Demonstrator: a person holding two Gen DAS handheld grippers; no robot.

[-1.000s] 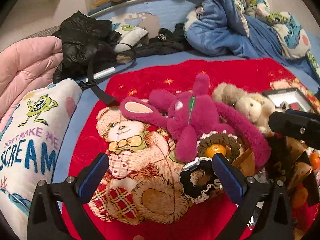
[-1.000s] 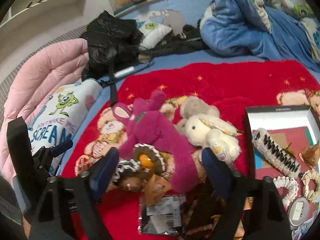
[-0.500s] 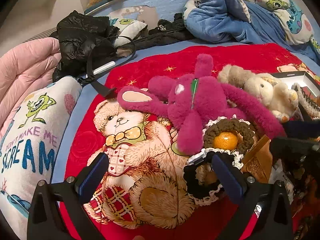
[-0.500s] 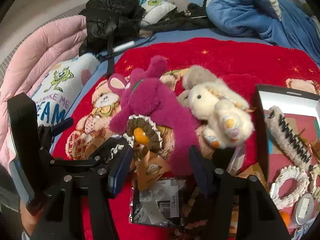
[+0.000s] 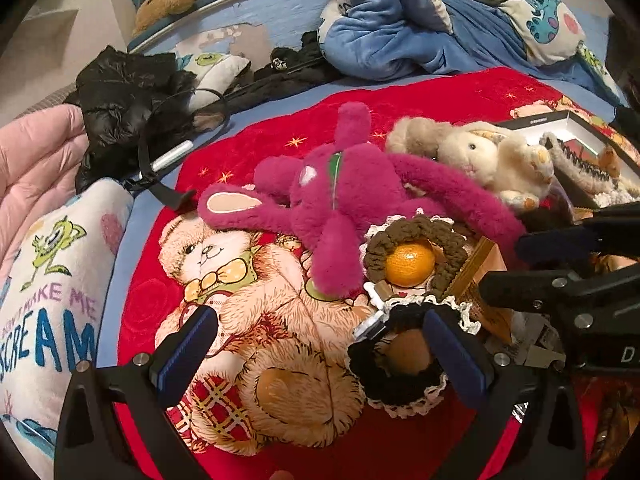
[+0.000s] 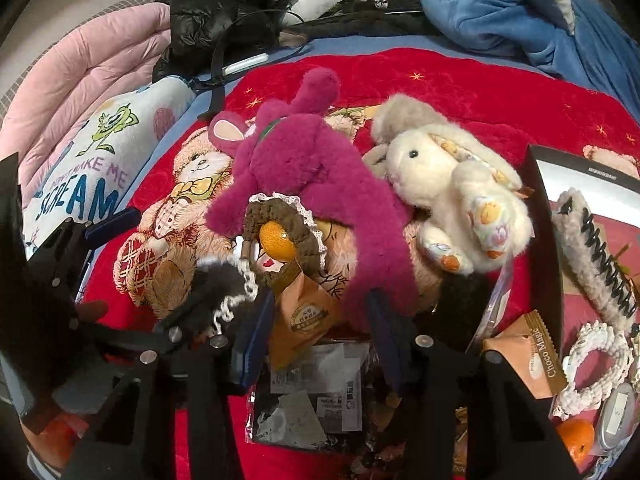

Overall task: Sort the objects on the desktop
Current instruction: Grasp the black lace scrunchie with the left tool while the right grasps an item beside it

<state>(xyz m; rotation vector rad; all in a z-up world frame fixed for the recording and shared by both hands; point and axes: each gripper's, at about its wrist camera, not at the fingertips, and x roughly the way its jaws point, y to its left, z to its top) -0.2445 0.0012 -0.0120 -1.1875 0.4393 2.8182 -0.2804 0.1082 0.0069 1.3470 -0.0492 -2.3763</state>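
My left gripper (image 5: 320, 346) stands wide open low over the red bear-print blanket (image 5: 440, 92). Its right finger (image 5: 452, 344) is at a black lace-edged scrunchie (image 5: 396, 384). Just beyond lies a brown scrunchie (image 5: 416, 232) around a small orange (image 5: 410, 262), under a magenta plush rabbit (image 5: 344, 200). My right gripper (image 6: 320, 334) points down at a tan snack packet (image 6: 304, 312). The packet is between its closing jaws, and I see no firm pinch. A cream plush rabbit (image 6: 448, 184) lies to the right.
A black-rimmed box (image 6: 536, 168) at right holds a grey fuzzy hair clip (image 6: 588, 256) and a white scrunchie (image 6: 596, 364). A clear bag (image 6: 308, 396), a Choco Magic packet (image 6: 528, 352) and another orange (image 6: 576, 436) lie near. A monster-print pillow (image 5: 48, 280), a black jacket (image 5: 128, 100) and a blue blanket (image 5: 400, 32) border the blanket.
My right gripper has sunk toward the pile and its jaws have narrowed around the tan packet. The left gripper has dropped a little closer to the black scrunchie and is still wide open.
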